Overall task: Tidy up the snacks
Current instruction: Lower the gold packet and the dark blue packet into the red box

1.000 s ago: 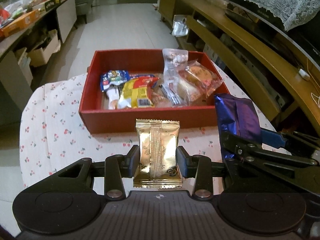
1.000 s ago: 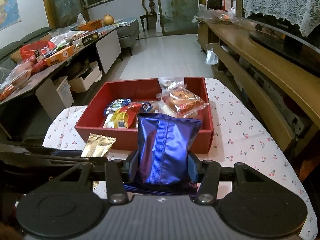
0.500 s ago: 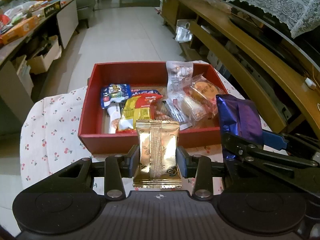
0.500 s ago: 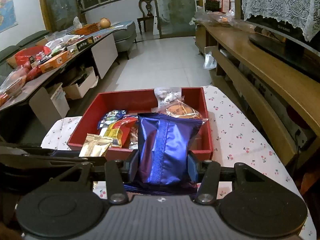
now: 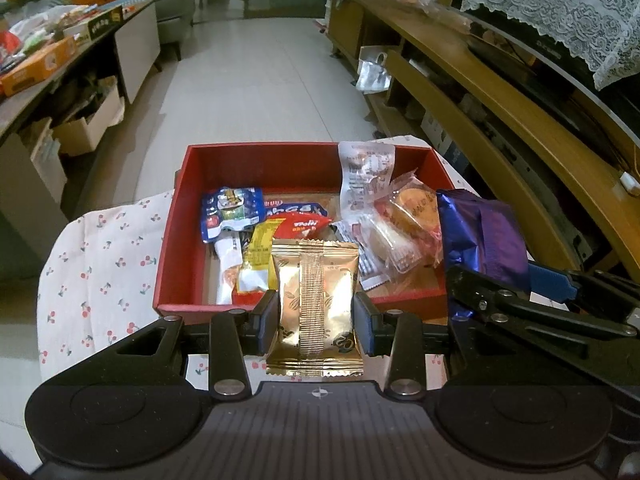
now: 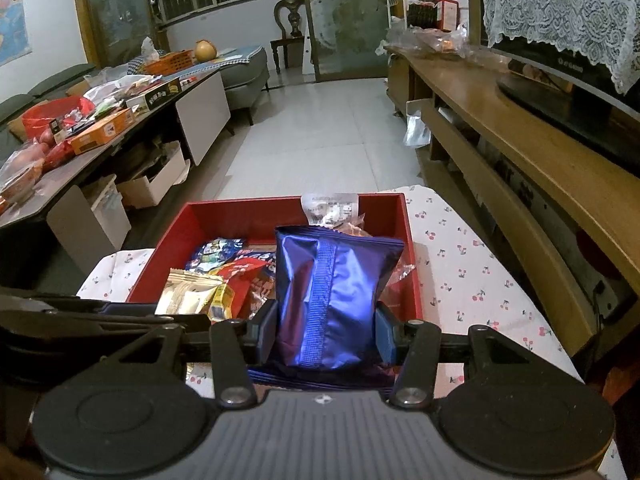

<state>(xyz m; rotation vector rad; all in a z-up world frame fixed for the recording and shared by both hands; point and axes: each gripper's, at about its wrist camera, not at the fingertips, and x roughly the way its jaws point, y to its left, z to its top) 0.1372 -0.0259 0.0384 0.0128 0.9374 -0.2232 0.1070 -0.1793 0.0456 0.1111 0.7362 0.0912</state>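
Note:
My left gripper (image 5: pixel 316 314) is shut on a gold snack packet (image 5: pixel 315 300), held upright over the near wall of the red box (image 5: pixel 256 156). My right gripper (image 6: pixel 326 328) is shut on a blue foil snack bag (image 6: pixel 332 296), held upright over the box's near right part. The red box (image 6: pixel 248 216) holds several snacks: a blue packet (image 5: pixel 230 210), a yellow and red packet (image 5: pixel 260 256), and clear-wrapped cakes (image 5: pixel 408 220). The blue bag (image 5: pixel 480 236) and the right gripper show at the right of the left wrist view. The gold packet (image 6: pixel 184 294) shows at the left of the right wrist view.
The box stands on a small table with a cherry-print cloth (image 5: pixel 100 256). A wooden TV bench (image 6: pixel 500 120) runs along the right. A low table (image 6: pixel 100 120) cluttered with boxes and bags stands at the left. Tiled floor (image 5: pixel 256 80) lies beyond.
Both grippers have moved forward and up with their packets, from in front of the box to over its near wall. Neither grip has changed.

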